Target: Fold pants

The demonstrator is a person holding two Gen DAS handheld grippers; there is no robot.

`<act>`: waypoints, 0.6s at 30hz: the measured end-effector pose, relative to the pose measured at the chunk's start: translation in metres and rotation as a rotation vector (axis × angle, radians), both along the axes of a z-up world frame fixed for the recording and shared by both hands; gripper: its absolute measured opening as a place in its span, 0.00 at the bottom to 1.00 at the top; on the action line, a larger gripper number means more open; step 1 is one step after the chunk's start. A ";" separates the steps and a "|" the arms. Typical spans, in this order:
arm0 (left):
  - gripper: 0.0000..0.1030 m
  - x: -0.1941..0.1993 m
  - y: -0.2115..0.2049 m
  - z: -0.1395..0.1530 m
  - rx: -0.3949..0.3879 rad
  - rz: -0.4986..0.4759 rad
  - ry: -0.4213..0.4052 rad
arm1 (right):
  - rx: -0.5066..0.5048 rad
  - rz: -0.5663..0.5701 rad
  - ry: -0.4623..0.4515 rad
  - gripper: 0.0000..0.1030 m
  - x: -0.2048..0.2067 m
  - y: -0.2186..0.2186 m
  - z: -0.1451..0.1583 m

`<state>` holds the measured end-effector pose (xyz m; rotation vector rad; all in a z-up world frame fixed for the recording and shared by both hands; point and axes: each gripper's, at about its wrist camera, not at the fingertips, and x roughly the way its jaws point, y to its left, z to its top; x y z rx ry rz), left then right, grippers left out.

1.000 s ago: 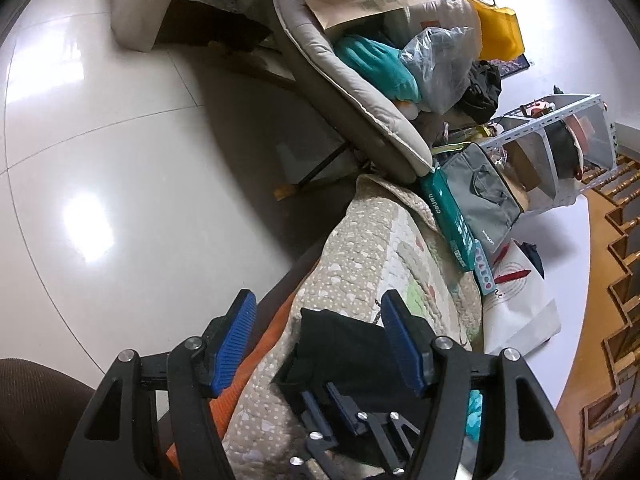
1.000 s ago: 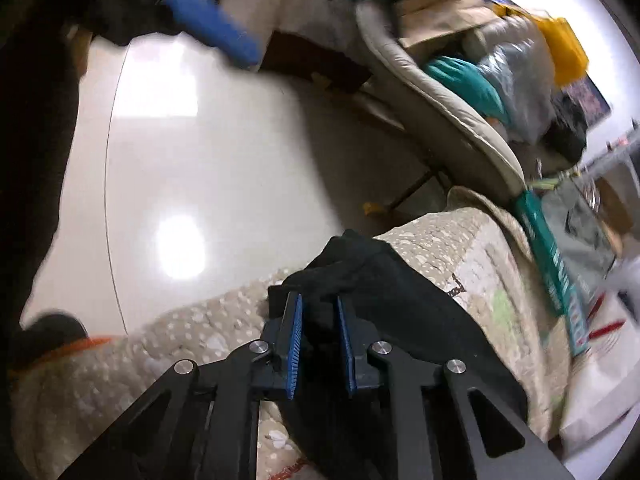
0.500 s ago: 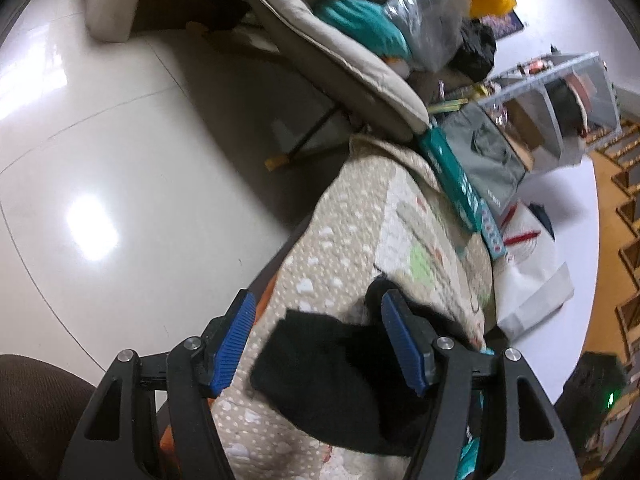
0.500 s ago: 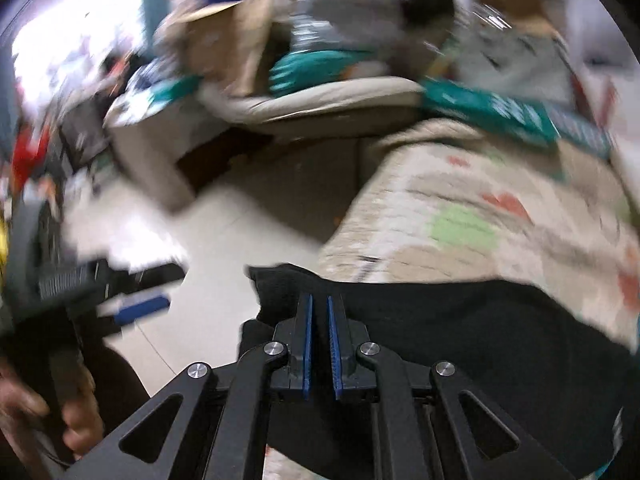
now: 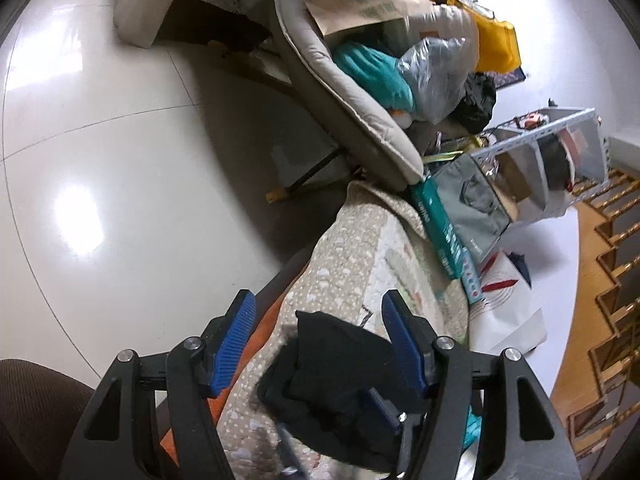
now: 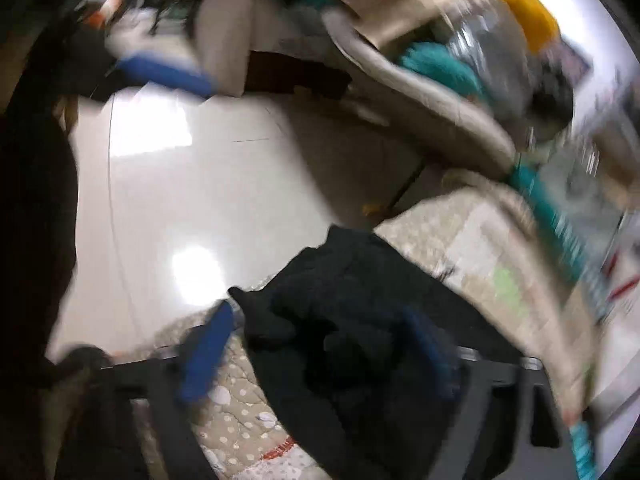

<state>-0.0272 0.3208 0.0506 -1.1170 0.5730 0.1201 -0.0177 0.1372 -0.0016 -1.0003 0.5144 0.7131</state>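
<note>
In the left wrist view the left gripper [image 5: 320, 344] stands wide and holds nothing, with the black pants [image 5: 336, 384] bunched on the quilt [image 5: 352, 264] between and below its fingers, near the quilt's edge above the floor [image 5: 120, 160]; I judge a careless pull could drag the heap off that edge or fold in the wrinkles. In the right wrist view, heavily blurred, the right gripper [image 6: 320, 344] also looks spread wide around the pants [image 6: 360, 340], its right finger barely discernible, and whether either finger touches the cloth cannot be told.
</note>
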 end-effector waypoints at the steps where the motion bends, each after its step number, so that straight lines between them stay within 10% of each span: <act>1: 0.63 0.000 0.000 0.000 -0.006 0.000 -0.006 | -0.062 0.013 -0.048 0.86 -0.004 0.004 -0.009; 6: 0.63 0.004 0.001 -0.002 -0.018 -0.012 -0.017 | -0.169 -0.031 -0.086 0.65 0.010 0.019 -0.033; 10: 0.64 0.004 0.002 -0.003 -0.026 -0.013 -0.027 | -0.185 -0.062 -0.077 0.28 0.018 0.030 -0.035; 18: 0.65 0.009 -0.002 -0.004 -0.018 -0.027 -0.016 | 0.148 -0.192 0.190 0.17 0.043 -0.004 0.029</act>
